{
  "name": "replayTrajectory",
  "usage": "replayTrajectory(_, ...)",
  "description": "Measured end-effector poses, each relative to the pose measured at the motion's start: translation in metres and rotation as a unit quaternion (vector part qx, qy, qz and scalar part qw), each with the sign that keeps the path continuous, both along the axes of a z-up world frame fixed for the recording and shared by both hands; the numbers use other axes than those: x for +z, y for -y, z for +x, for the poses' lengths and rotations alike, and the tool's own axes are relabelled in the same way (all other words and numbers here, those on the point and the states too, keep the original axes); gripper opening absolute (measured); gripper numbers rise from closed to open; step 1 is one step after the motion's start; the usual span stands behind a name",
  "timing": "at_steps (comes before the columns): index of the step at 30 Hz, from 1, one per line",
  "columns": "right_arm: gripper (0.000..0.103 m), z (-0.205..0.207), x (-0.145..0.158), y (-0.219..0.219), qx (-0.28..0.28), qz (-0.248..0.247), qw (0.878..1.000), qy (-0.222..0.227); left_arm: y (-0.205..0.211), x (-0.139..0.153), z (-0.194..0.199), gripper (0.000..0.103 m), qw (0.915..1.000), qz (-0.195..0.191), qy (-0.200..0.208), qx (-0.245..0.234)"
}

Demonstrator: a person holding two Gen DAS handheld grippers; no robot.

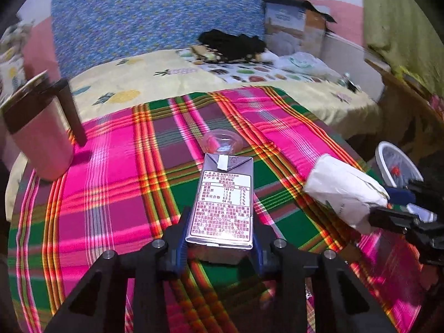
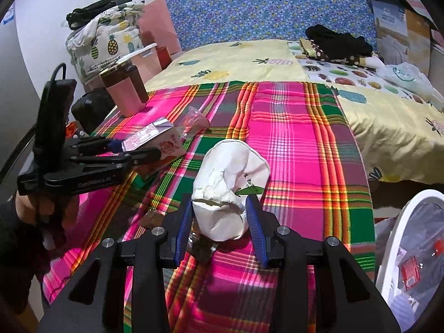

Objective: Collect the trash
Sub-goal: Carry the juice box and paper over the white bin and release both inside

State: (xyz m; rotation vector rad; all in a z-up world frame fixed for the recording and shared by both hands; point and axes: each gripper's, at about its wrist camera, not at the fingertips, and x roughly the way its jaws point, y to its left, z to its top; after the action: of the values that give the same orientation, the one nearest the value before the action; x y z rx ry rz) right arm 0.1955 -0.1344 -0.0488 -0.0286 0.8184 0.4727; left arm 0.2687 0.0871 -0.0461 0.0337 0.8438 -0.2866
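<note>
Gripping a drink carton (image 1: 224, 202) by its near end, the left gripper (image 1: 219, 247) is clamping it, long axis pointing away. The right gripper (image 2: 222, 222) is squeezing a crumpled paper cup (image 2: 230, 188) over the plaid cloth (image 2: 299, 144). A white bin (image 2: 394, 238) is waiting nearer the right hand; a clear plastic cup (image 1: 222, 140) is lying beyond the carton.

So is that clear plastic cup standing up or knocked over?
Knocked over. The clear plastic cup lies on its side on the plaid cloth, its open mouth facing sideways, just beyond the drink carton.
</note>
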Motion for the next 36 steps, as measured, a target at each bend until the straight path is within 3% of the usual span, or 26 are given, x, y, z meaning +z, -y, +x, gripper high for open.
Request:
replayTrajectory(7, 0.040, -0.010, 0.008, 0.015, -0.005, 0.011, 1.000, 0.012, 0.007, 0.017, -0.023, 0.037, 0.9981, 0.002, 0.018, 0.058)
replayTrajectory(13, 0.040, -0.027, 0.019, 0.029, -0.010, 0.019, 0.999, 0.028, 0.024, 0.034, -0.057, 0.037, 0.9963, -0.015, 0.028, 0.080)
replayTrajectory(25, 0.040, -0.055, 0.033, 0.066, -0.045, 0.023, 0.998, 0.049, 0.077, 0.060, -0.116, 0.037, 0.9955, -0.053, 0.044, 0.065)
replayTrajectory(36, 0.040, -0.071, 0.033, 0.095, -0.078, 0.025, 0.995, 0.054, 0.122, 0.065, -0.142, 0.037, 0.9961, -0.070, 0.042, 0.036)
